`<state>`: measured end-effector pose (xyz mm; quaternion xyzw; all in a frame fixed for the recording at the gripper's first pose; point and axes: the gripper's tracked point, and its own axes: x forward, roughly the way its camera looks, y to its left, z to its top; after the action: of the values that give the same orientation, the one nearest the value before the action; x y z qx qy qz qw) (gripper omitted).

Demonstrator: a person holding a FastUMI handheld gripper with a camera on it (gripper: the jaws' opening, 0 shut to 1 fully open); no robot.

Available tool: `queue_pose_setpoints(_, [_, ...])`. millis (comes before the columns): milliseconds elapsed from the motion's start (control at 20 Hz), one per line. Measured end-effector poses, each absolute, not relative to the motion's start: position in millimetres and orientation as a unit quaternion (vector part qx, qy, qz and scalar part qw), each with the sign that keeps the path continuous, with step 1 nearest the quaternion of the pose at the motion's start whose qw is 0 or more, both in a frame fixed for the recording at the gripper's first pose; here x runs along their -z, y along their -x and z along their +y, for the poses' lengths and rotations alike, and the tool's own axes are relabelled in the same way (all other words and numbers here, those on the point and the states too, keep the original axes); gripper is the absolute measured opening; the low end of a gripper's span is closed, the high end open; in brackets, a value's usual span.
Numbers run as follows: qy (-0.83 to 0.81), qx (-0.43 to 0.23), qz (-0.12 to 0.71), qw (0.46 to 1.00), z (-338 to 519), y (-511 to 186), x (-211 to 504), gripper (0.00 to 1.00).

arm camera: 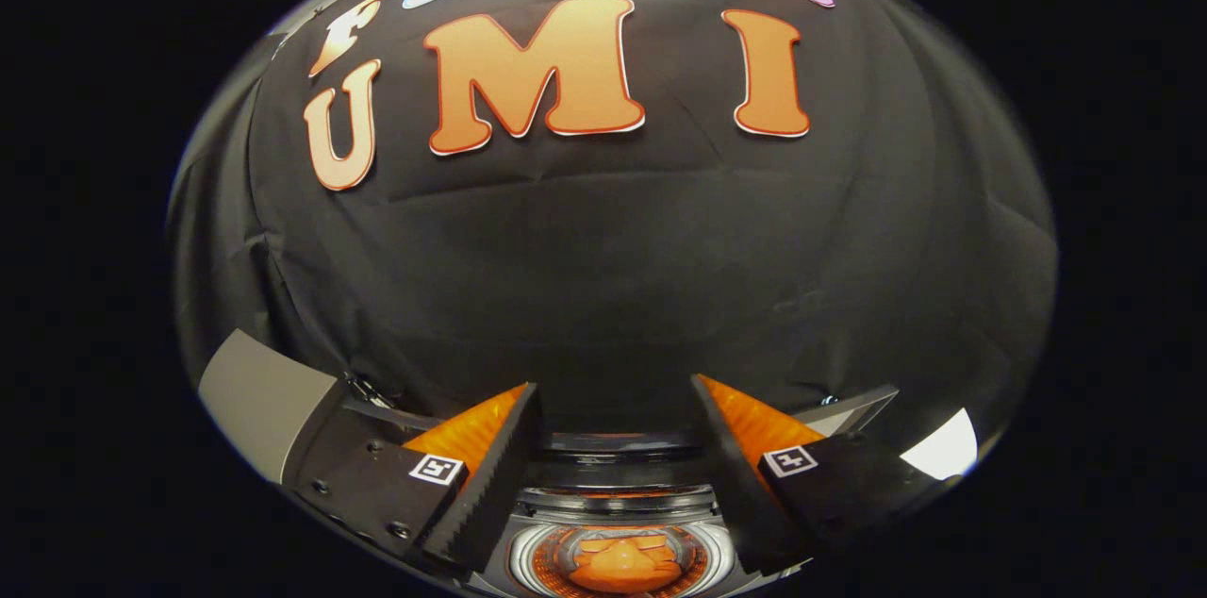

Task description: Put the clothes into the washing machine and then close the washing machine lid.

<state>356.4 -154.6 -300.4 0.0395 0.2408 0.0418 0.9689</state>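
Between the wide-spread jaws of the gripper (pixel 615 433), which hold nothing, sits the washing machine (pixel 618 494) with its round opening just below them, an orange garment (pixel 622 565) lying inside the drum, and the black cloth wall (pixel 613 268) rising beyond.

The camera rides on the tongs (pixel 615 409), looking forward along the two parted fingers at the booth's black cloth wall (pixel 613 258), with the washing machine's drum (pixel 618 556) close beneath them.
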Motion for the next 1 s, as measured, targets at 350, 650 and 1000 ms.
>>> queue_pose_setpoints(350, [-0.028, -0.034, 0.215, 0.976, -154, -313, 298, 1.00])
queue_pose_setpoints(650, [-0.025, -0.031, 0.195, 0.980, -154, -278, 303, 1.00])
queue_pose_setpoints(1000, [-0.025, -0.034, 0.214, 0.976, -151, -241, 332, 0.99])
